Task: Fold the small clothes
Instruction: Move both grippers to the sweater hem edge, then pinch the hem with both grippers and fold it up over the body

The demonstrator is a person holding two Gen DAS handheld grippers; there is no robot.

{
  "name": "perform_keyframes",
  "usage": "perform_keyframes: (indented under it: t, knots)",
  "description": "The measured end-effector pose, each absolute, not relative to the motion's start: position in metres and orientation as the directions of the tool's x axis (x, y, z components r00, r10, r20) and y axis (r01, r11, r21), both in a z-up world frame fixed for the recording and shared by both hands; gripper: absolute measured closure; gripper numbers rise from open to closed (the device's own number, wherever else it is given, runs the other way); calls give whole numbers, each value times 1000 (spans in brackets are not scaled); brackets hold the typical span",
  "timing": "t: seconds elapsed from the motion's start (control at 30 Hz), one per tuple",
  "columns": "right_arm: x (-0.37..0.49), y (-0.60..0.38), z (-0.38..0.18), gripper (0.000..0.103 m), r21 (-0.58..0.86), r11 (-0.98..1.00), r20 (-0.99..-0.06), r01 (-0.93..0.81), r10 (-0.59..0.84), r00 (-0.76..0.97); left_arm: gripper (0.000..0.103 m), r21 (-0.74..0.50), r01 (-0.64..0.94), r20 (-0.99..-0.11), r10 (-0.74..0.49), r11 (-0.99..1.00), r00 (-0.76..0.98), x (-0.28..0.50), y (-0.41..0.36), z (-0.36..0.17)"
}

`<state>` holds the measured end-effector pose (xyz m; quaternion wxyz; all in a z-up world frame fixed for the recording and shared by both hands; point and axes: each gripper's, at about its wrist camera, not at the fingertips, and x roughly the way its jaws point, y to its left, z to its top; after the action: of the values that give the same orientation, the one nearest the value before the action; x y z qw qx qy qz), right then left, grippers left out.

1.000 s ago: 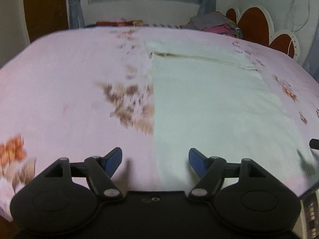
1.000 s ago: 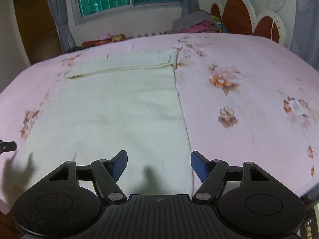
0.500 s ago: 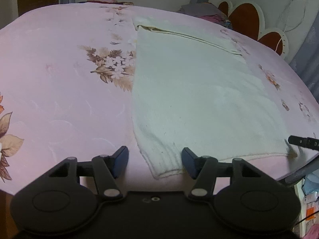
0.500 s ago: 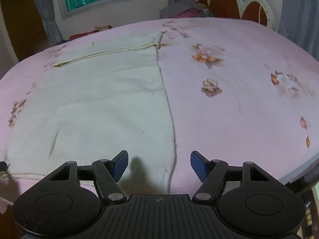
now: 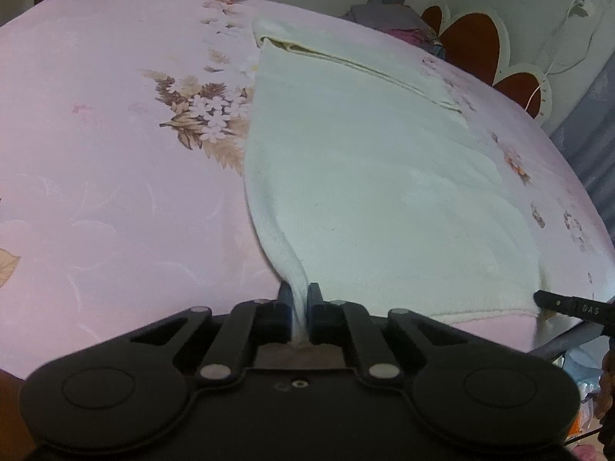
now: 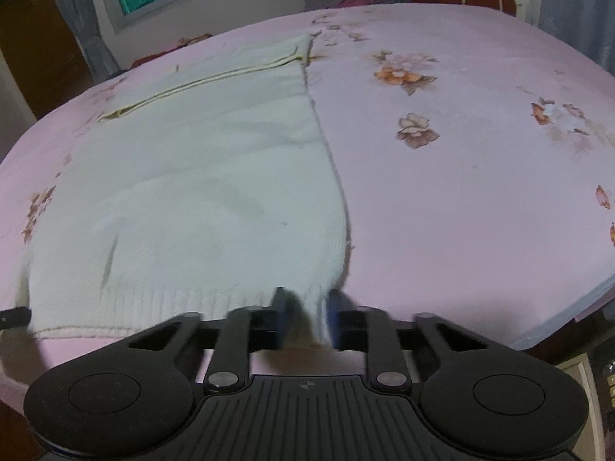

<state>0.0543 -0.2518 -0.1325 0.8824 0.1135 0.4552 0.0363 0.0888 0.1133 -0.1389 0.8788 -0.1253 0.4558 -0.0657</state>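
**Soft knit pinched at both near corners**

The sweater (image 5: pixel 384 192) lay flat on the bed (image 5: pixel 115 153), stretching away ahead of both pairs of fingers, its ribbed hem nearest them. It looked like a cream knit: thick, limp and light, with no stiffness to keep a shape. Such cloth would likely sag and stretch wherever it hung unsupported, so it was best taken at the hem corners, where the ribbing gave a firmer, thicker edge, and carried with both corners level.

The left gripper (image 5: pixel 298 307) was clenched on the hem's left corner; the cloth bunched into a narrow ridge rising between its fingers (image 5: pixel 284 303). The right gripper (image 6: pixel 307 315) was closing on the opposite corner, with a fold of hem (image 6: pixel 315 299) between its fingers (image 6: pixel 282 307); motion blur made it hard to judge how firmly the cloth was pressed.

Far beyond the fingers, a folded band (image 6: pixel 200 80) lay across the top of the sweater, its edge showing as a yellowish line. The bedsheet under it was smooth pink with brown and orange flower prints, and probably slick enough for the knit to slide on. A scalloped red headboard (image 5: pixel 472 50) stood beyond.
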Motion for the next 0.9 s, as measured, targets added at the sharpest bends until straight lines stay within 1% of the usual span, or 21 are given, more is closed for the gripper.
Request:
perform_keyframes:
  t: [0.07,0.1,0.33,0.53,0.73,0.9]
  knots:
    - [55,-250,-132,97,241,970,-792,41,172,585,97,-298,1,-773,-242,954,586,89,115,-136]
    - [54,-251,-131,97,246,968,-788,44,173,591,97,-301,3,-767,-244,954,594,88,116,-134]
    - [60,-258,-105,97,327,944,-731,39,226,644,97,-326,33,-695,-263,945,669,98,122,-101]
    - [80,-255,-77,97,357,934,-672,13,247,698,97,-304,68,-634,-255,950,730,120,120,-73]
    - [111,-257,-60,97,390,921,-618,-6,266,739,98,-301,54,-571,-226,952,789,145,124,-55]
    - [149,-261,-47,97,410,912,-573,-13,269,774,98,-316,32,-551,-211,948,807,184,128,-48]
